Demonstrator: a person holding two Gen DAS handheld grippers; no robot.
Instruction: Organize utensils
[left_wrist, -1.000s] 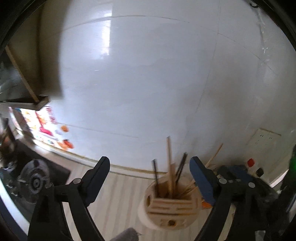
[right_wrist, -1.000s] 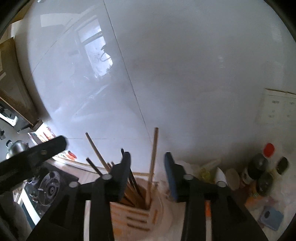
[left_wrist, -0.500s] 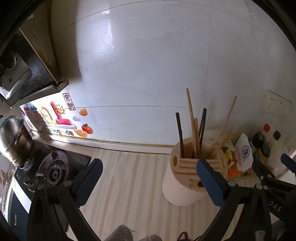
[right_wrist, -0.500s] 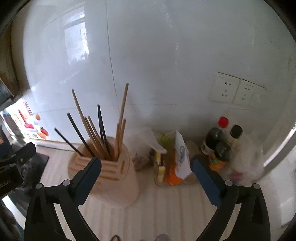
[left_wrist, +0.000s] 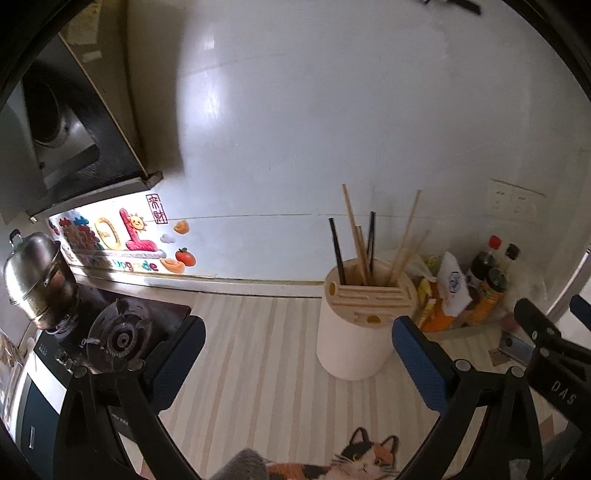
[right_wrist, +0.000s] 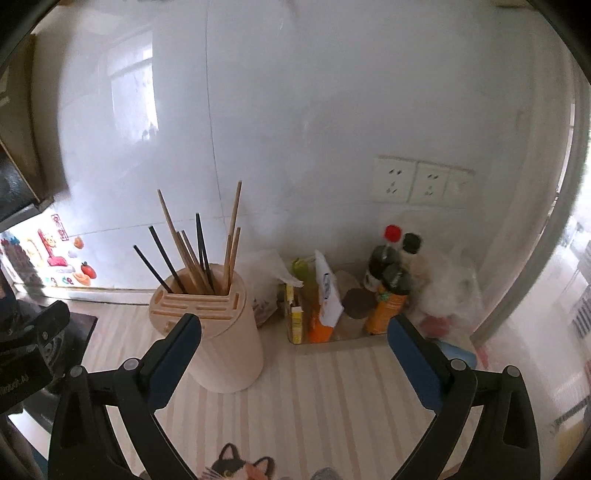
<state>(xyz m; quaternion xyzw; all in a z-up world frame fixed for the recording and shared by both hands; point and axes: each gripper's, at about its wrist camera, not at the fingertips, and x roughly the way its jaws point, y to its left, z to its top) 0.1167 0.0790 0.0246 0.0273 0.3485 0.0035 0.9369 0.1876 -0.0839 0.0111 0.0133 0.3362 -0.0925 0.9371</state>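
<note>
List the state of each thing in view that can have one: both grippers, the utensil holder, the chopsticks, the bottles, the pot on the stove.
left gripper: open, nothing between its fingers.
right gripper: open, nothing between its fingers.
utensil holder: upright on the counter, touched by neither gripper.
chopsticks: standing in the holder, leaning apart.
bottles: upright, capped, by the wall.
pot: on the stove, lid on.
burner: no flame visible.

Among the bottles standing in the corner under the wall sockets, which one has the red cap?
The dark bottle at the back left of the group has it. The paler bottle beside it wears a black cap, and the orange-labelled bottle in front has a dark one.
</note>
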